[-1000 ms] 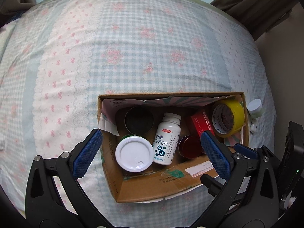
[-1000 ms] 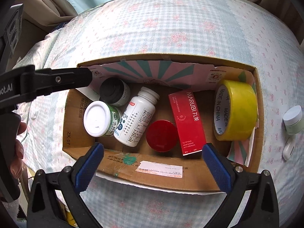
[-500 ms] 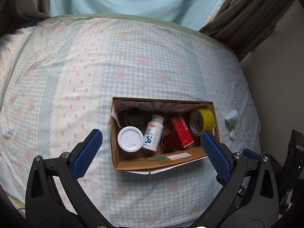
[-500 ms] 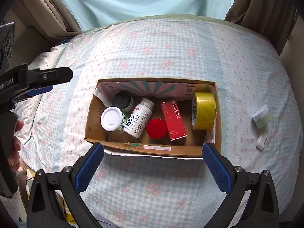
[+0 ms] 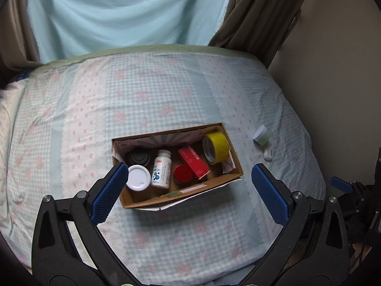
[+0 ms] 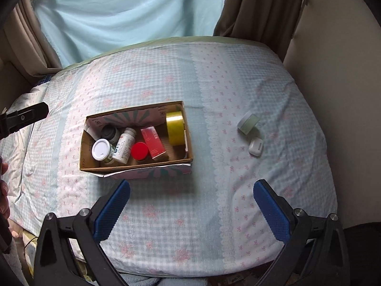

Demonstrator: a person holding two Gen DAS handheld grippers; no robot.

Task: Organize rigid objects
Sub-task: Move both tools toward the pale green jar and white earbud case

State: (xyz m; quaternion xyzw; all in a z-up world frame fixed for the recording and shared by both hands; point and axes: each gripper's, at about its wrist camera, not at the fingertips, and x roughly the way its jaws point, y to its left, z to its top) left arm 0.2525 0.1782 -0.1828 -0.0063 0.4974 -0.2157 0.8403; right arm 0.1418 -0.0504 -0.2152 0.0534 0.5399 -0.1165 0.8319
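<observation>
Both the left gripper (image 5: 189,188) and right gripper (image 6: 191,205) are hanging released, empty, while the small jar (image 6: 248,125) right of the cardboard box (image 6: 142,165) is looking light, stiff, grippable across its sides.

Matt cardboard box (image 6: 133,164) on soft checked cloth bedspread (image 6: 238,76).

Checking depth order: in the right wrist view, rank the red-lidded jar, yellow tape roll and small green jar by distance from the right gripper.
From the right gripper:
1. Red-lidded jar, in the box, left.
2. Yellow tape roll, box's right end.
3. Small green jar, on the bedspread, far right.
</observation>
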